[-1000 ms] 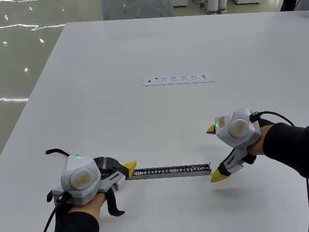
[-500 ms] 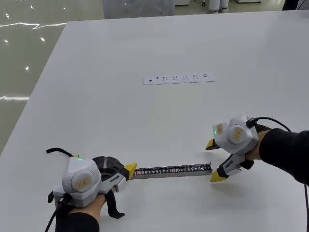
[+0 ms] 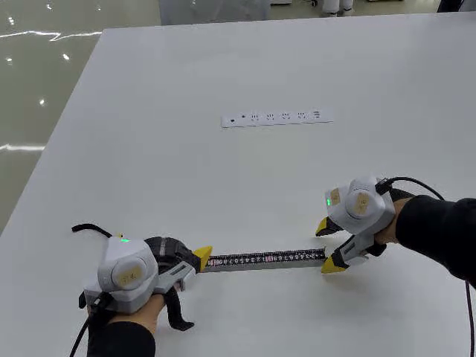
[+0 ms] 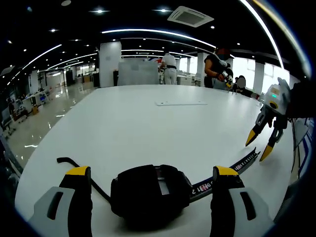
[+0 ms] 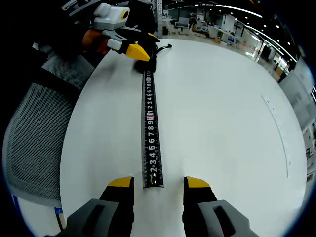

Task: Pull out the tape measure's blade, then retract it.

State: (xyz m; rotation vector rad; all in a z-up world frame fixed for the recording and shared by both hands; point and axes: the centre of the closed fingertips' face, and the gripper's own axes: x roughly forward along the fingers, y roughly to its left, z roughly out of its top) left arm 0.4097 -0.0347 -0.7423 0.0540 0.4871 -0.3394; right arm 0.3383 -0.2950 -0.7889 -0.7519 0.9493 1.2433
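Note:
A black tape measure (image 4: 150,195) lies on the white table (image 3: 223,178) with its blade (image 3: 264,259) drawn out to the right, numbers up. My left gripper (image 4: 151,173) is open, its yellow-tipped jaws standing either side of the case with a gap on each side; in the head view this left gripper (image 3: 182,253) is at the lower left. My right gripper (image 5: 159,182) is open, and the end of the blade (image 5: 150,133) lies between its two yellow tips. In the head view the right gripper (image 3: 324,247) hovers low at the blade's right end.
A white power strip (image 3: 276,117) lies flat further back on the table. The tape's black wrist strap (image 3: 89,229) trails left of the case. A grey mesh chair (image 5: 29,143) stands by the near table edge. Several people stand far behind the table (image 4: 217,69).
My right gripper has come down and in toward the blade's end, and its tips now straddle it. The left gripper and tape measure case have stayed put.

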